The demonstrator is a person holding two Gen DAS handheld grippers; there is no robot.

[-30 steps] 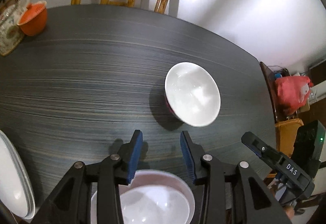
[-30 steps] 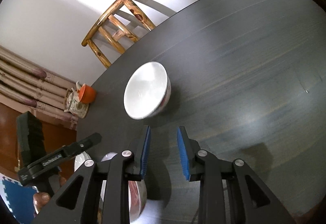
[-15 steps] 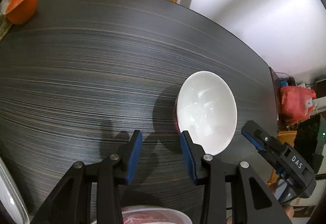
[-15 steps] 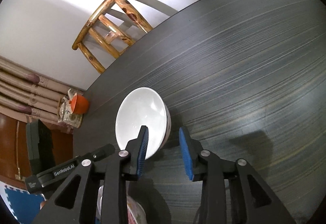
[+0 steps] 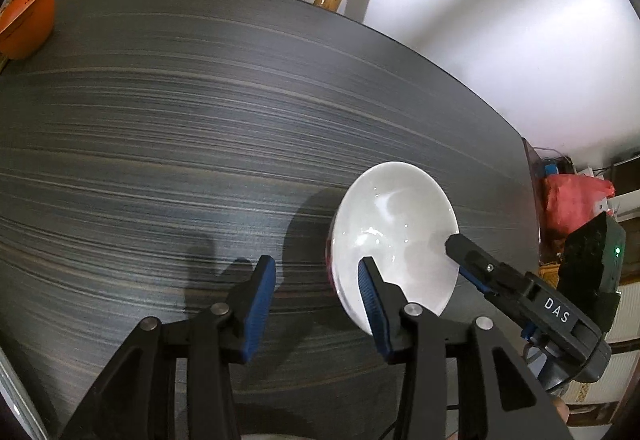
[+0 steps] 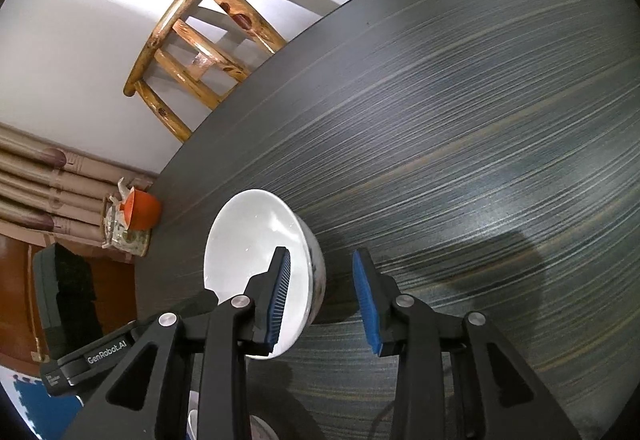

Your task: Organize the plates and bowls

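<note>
orange bowl: round orange plastic bowl (image 5: 25, 21) way off at the far left edge of the dark wood-grain table (image 5: 200, 119), well apart from the action

my left gripper: left gripper (image 5: 316, 304) has just been opening, blue pads spread with only bare table between them; its right finger (image 5: 374, 310) sits just beside the near rim of the bowl, can't tell if it's touching

the bowl: glossy white ceramic bowl (image 5: 394, 236) with a reddish pattern outside, upright on the table toward the right end, empty as far as I can see

my right gripper: right gripper (image 6: 322, 294) has been easing open too, straddling the bowl's right wall, one pad inside and one outside, not pinching yet afaict

progress: I'd say this bowl is mid-pickup at best, not lifted, not stacked. Looks like it's the only loose piece out here, but I can't vouch for that

hard to see: a sliver of pale crockery at the bottom of both views, cut off by my grippers, so no idea how the stack is doing. Something pale pokes in at lower left too, can't make it out
</note>
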